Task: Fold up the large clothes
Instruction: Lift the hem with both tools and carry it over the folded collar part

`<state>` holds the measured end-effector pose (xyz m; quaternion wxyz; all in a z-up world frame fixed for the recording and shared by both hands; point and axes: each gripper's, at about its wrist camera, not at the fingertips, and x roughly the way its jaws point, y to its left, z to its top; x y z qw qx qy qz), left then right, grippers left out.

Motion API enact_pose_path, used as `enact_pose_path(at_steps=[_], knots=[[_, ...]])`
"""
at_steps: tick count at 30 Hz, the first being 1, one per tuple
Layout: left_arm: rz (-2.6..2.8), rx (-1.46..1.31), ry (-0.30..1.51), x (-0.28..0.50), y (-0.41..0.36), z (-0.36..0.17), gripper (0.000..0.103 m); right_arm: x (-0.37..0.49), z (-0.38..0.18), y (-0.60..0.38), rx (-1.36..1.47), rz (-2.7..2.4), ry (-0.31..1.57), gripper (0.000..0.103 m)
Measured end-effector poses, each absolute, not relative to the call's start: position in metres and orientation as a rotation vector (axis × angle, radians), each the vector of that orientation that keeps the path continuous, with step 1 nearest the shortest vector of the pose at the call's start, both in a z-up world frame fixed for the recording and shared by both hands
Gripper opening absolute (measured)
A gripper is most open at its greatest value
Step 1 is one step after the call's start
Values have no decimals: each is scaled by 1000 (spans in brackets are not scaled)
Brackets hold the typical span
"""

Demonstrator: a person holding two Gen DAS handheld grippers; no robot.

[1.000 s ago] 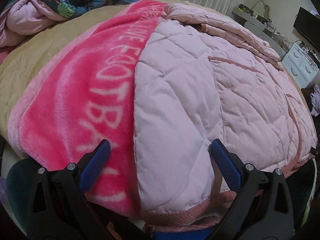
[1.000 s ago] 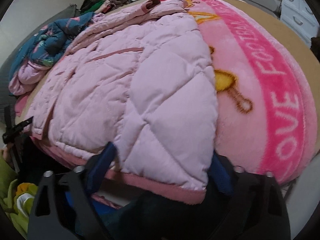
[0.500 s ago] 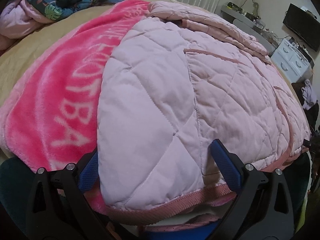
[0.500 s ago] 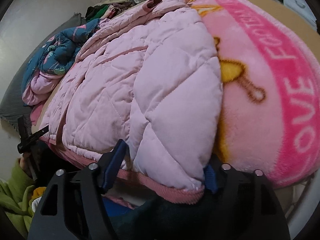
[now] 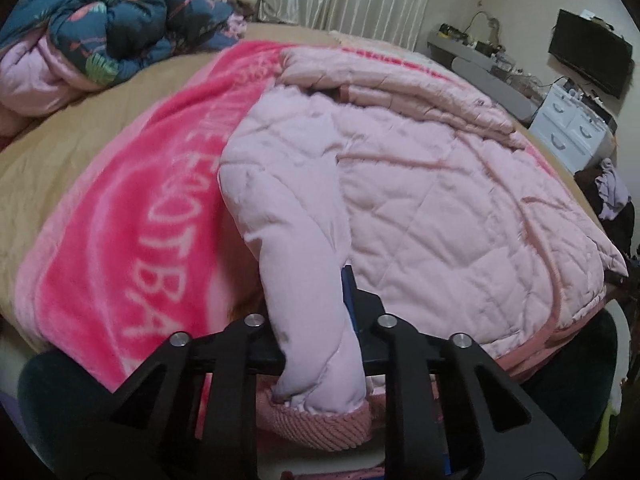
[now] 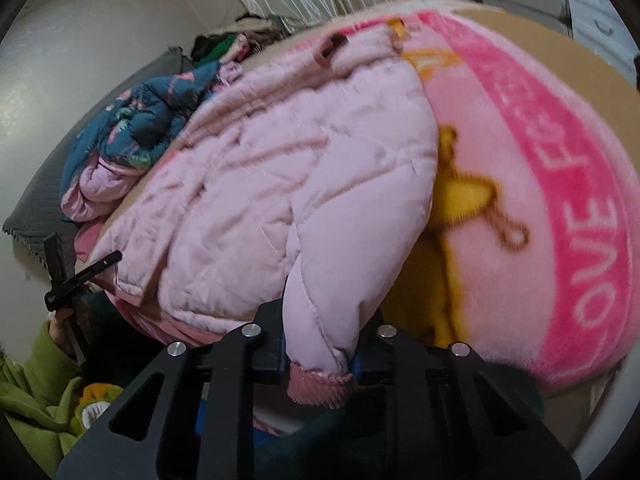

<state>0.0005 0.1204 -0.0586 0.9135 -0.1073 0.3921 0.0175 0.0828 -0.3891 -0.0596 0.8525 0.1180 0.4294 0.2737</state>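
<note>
Both grippers, wide a second ago, are now clamping the pink jacket (image 5: 420, 200) hem: left gripper (image 5: 316, 344) and right gripper (image 6: 320, 356) are lifting corners (ribbed trim bunching), jacket lying ahead on the bed (image 5: 80, 128); I am judging the fold begun.

Item count on and around the bed

Lying on the pink blanket (image 5: 120, 248): one quilted pink jacket (image 5: 440, 208). Two grippers are clamping its hem, the left gripper (image 5: 316, 344) and the right gripper (image 6: 320, 352). Sitting beyond the blanket: one blue floral comforter (image 5: 120, 20); one television (image 5: 590, 62); one white drawer unit (image 5: 572, 128).
</note>
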Motion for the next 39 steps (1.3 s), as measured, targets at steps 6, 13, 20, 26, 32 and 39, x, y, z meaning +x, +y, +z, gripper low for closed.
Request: enact_pose_path(at_steps=[6, 13, 20, 26, 32, 39], knots=[[16, -201, 737, 4, 117, -30, 9, 87, -23, -385, 258, 588, 799, 18], [4, -193, 673, 14, 115, -1, 9, 103, 11, -377, 260, 603, 705, 18], [6, -201, 601, 33, 113, 26, 9, 125, 33, -368, 258, 593, 653, 17], [4, -217, 559, 55, 115, 43, 9, 143, 47, -366, 255, 575, 635, 16], [-4, -231, 521, 79, 119, 66, 9, 168, 62, -368, 283, 545, 641, 16], [1, -248, 487, 110, 127, 96, 9, 201, 91, -365, 286, 526, 615, 15]])
